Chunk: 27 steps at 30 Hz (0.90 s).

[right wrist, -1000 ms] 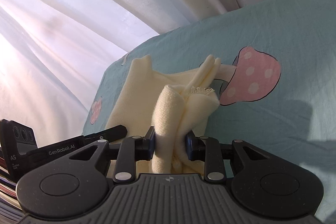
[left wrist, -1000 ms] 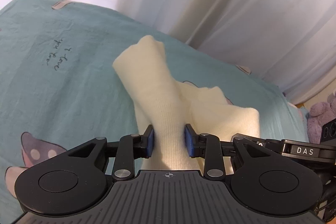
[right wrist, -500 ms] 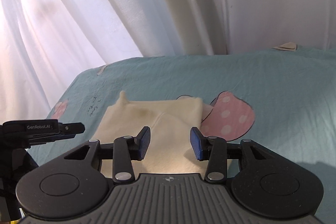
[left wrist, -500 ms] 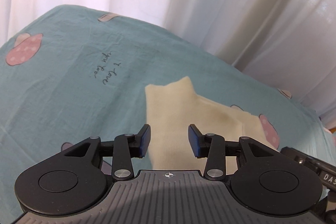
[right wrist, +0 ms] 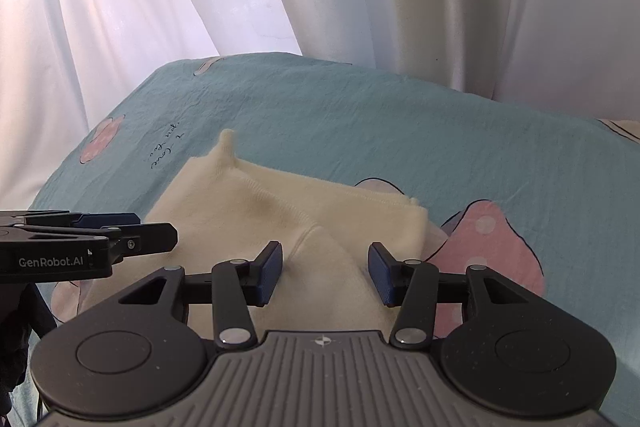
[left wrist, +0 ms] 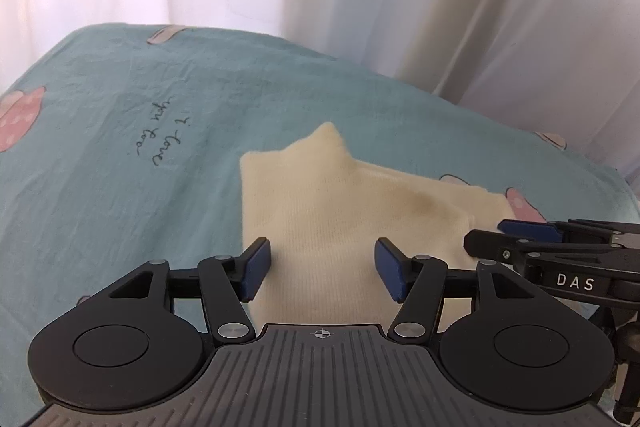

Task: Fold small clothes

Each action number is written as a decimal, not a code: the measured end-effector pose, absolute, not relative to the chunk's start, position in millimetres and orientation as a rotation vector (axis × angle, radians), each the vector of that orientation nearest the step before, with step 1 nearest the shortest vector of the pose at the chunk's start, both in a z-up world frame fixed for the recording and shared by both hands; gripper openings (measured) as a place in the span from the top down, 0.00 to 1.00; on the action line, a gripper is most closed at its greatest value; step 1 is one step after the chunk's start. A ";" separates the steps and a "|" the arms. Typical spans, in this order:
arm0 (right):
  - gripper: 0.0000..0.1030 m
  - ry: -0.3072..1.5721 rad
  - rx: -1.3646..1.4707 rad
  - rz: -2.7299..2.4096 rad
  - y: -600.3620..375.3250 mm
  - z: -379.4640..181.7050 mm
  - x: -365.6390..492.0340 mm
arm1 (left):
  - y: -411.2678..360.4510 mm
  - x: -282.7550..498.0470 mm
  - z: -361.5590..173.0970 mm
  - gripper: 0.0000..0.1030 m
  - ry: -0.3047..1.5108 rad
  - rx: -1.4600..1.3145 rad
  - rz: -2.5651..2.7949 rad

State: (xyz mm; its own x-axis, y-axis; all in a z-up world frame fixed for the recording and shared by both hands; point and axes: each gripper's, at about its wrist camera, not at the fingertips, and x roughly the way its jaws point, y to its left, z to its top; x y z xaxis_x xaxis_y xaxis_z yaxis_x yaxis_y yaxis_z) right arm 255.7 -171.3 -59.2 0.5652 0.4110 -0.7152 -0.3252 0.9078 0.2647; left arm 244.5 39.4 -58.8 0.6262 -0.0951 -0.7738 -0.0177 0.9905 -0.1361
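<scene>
A small cream knitted garment [left wrist: 340, 211] lies folded flat on the teal bed sheet [left wrist: 120, 147], with one corner poking up at its far edge; it also fills the middle of the right wrist view [right wrist: 280, 219]. My left gripper [left wrist: 322, 273] hovers over the garment's near left part. Its jaws are opening, and the blue pads stand apart and clear of the cloth. My right gripper [right wrist: 324, 273] hovers over the near right part, jaws also opening, nothing pressed between them. Each gripper shows in the other's view: the right one [left wrist: 520, 231], the left one [right wrist: 116, 223].
The sheet bears pink mushroom prints [right wrist: 492, 251] and dark handwriting [left wrist: 164, 135]. White curtains [left wrist: 360, 7] hang close behind the bed's far edge. The bed's left edge [right wrist: 60, 179] drops off beside the garment.
Both grippers held bunched cloth a second ago and have let it go. The garment now lies flat, and both pairs of jaws stand wider and back from it.
</scene>
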 end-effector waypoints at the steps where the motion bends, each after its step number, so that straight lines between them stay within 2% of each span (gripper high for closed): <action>1: 0.53 0.882 0.118 0.446 -171.8 -60.9 258.7 | 38.4 246.4 -60.3 0.36 0.894 -0.129 -0.042; 3: 0.61 0.896 0.121 0.490 -168.7 -64.0 261.3 | 36.2 252.0 -63.9 0.35 0.898 -0.120 -0.032; 5: 0.84 0.892 0.096 0.534 -163.2 -63.7 259.8 | 36.2 255.2 -66.0 0.34 0.894 -0.120 -0.018; 6: 0.87 0.875 0.073 0.539 -160.5 -62.6 257.4 | 36.7 256.5 -66.4 0.34 0.888 -0.124 -0.008; 7: 0.95 0.838 0.025 0.525 -156.2 -60.2 252.8 | 37.7 257.6 -65.8 0.34 0.880 -0.130 0.006; 12: 0.96 0.719 -0.173 0.413 -142.0 -56.0 243.4 | 42.5 264.1 -62.7 0.33 0.855 -0.152 0.031; 17: 0.95 0.715 -0.180 0.356 -137.6 -70.9 243.5 | 45.0 265.3 -72.9 0.32 0.884 -0.126 0.046; 21: 0.91 0.710 0.031 0.279 -159.3 -49.7 233.6 | 57.3 257.1 -73.5 0.31 0.877 -0.142 0.068; 23: 0.87 0.701 0.173 0.303 -167.8 -37.7 227.5 | 61.8 256.9 -70.7 0.31 0.860 -0.161 0.086; 27: 0.87 0.779 0.368 0.403 -145.7 -41.7 235.0 | 57.0 266.8 -71.6 0.31 0.854 -0.203 0.116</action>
